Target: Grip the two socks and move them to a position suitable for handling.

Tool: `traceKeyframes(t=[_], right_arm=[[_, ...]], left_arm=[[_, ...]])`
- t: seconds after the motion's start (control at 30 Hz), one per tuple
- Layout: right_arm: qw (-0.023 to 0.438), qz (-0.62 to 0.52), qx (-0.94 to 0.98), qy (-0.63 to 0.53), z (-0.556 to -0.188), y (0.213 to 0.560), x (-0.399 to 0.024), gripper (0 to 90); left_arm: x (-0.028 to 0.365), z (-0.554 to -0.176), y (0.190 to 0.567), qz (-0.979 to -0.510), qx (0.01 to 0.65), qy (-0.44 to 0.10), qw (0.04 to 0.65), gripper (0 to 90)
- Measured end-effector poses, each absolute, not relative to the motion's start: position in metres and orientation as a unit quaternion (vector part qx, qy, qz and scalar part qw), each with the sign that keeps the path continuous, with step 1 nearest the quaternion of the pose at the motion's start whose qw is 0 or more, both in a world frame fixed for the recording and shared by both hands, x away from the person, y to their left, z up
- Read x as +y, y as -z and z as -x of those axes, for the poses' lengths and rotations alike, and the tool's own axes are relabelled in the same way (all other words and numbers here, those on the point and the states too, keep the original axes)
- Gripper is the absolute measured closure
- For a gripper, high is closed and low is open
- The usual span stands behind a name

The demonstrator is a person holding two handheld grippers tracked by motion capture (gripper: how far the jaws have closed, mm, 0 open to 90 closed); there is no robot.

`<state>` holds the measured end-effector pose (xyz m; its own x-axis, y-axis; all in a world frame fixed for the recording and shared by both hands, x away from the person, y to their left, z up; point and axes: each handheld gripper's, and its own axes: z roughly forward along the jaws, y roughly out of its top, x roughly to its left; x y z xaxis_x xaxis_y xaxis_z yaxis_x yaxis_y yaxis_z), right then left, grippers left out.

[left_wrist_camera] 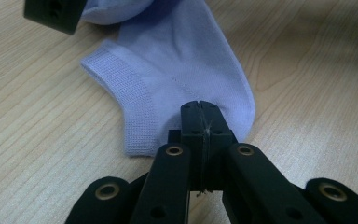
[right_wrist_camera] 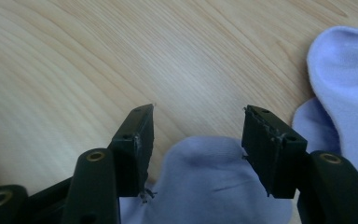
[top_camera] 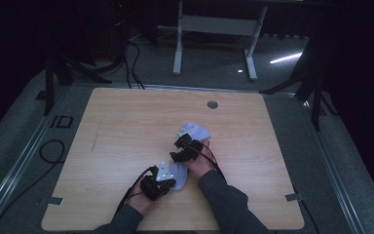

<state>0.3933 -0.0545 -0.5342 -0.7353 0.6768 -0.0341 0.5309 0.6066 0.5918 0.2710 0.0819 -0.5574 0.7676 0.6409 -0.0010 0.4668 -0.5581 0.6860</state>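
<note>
We see our left gripper [left_wrist_camera: 200, 112] clenched on the heel end of a pale lilac sock [left_wrist_camera: 182, 70], which lies flat on the wooden table [top_camera: 126, 122] near its front middle. Our right gripper [right_wrist_camera: 198, 126] stands released, jaws apart above the sock's folded toe end, pads off the cloth. A second lilac sock [top_camera: 195, 130] lies bunched just beyond.

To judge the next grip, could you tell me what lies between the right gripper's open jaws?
In the right gripper view, a fold of the lilac sock lies between the right gripper's jaws, pads not touching it.
</note>
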Motion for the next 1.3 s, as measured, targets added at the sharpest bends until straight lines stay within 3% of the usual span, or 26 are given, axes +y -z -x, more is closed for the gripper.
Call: traceKeyframes(t=[0.07,0.27,0.63,1.3], right_arm=[[0.133,-0.339,0.890,-0.273,-0.394,0.536,-0.053,53.0],[0.127,-0.320,0.899,-0.271,-0.388,0.531,-0.057,88.6],[0.120,-0.330,0.882,-0.313,-0.373,0.509,-0.093,88.8],[0.132,-0.376,0.842,-0.363,-0.316,0.504,-0.180,84.6]], left_arm=[[0.082,-0.271,0.557,-0.873,0.318,-0.125,0.347,89.4],[0.082,-0.271,0.558,-0.872,0.321,-0.126,0.347,89.5],[0.082,-0.272,0.558,-0.870,0.327,-0.122,0.348,89.5],[0.081,-0.272,0.558,-0.867,0.334,-0.124,0.349,89.5]])
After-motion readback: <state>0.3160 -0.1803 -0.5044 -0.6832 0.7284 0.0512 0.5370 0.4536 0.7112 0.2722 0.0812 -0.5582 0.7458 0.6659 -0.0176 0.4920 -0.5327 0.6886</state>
